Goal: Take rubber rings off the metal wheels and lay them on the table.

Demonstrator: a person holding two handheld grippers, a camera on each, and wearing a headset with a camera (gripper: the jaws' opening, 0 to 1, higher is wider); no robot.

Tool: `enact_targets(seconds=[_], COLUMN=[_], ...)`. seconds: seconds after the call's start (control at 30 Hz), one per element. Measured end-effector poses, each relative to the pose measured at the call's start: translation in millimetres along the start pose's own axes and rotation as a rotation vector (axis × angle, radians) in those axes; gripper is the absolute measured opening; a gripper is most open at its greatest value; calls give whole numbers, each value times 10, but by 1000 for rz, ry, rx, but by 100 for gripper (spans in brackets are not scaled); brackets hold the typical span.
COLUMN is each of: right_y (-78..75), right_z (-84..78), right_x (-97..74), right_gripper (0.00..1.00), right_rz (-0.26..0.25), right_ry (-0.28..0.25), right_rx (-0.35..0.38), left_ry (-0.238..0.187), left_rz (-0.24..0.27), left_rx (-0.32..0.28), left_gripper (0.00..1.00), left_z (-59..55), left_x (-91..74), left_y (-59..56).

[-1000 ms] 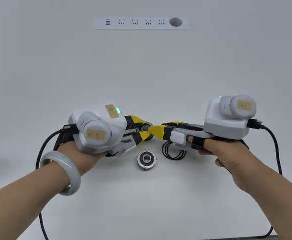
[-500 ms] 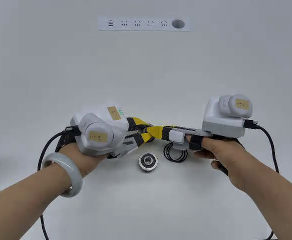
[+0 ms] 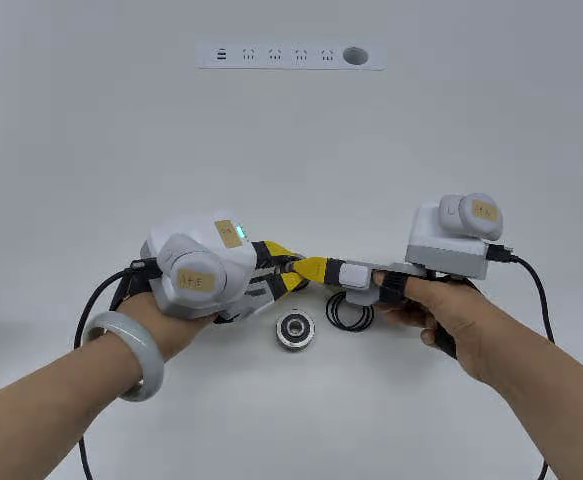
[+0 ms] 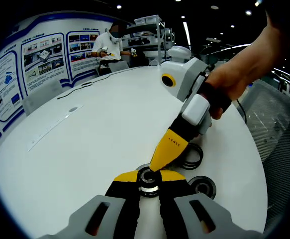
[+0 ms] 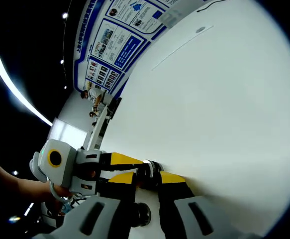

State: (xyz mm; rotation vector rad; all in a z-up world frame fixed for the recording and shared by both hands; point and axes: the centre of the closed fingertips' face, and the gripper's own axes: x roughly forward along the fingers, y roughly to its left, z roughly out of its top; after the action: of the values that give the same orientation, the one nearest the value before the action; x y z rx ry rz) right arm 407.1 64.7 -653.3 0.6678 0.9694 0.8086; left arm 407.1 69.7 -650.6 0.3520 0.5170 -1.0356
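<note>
- Your L hand-held gripper [image 4: 148, 174] clamps silver metal wheel [image 5: 152, 169] over white worktop [image 3: 291, 150]: anchor for pulling.
- R hand-held gripper [image 3: 301, 268] tips at wheel rim, prob. to strip it; grip can't tell.
- Loose black rubber rings [image 3: 349, 310] lie on worktop nearby.

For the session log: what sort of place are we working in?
Probably a lab or exhibition hall: a big white table with a power strip, blue-bordered poster panels along the wall, and ceiling spotlights.

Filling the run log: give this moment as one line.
left gripper: clamps metal wheel | right gripper: fingers at same wheel, grip unclear | table: rubber rings piled, second wheel beside
</note>
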Motion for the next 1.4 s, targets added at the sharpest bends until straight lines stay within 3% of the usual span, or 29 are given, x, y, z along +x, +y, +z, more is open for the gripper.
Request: enact_targets(seconds=[0.47, 1.0, 1.4], right_y=[-42, 25, 127], right_z=[-5, 16, 23], right_x=[-21, -21, -21], right_gripper=[4, 2, 2], right_rz=[-29, -25, 9], right_ry=[1, -12, -19], right_rx=[-67, -91, -79], left_ry=[2, 1, 4], left_rz=[0, -4, -4], left_rx=[-1, -4, 0], left_gripper=[13, 13, 13], left_z=[3, 0, -6], left_x=[4, 3, 2], left_y=[6, 1, 3])
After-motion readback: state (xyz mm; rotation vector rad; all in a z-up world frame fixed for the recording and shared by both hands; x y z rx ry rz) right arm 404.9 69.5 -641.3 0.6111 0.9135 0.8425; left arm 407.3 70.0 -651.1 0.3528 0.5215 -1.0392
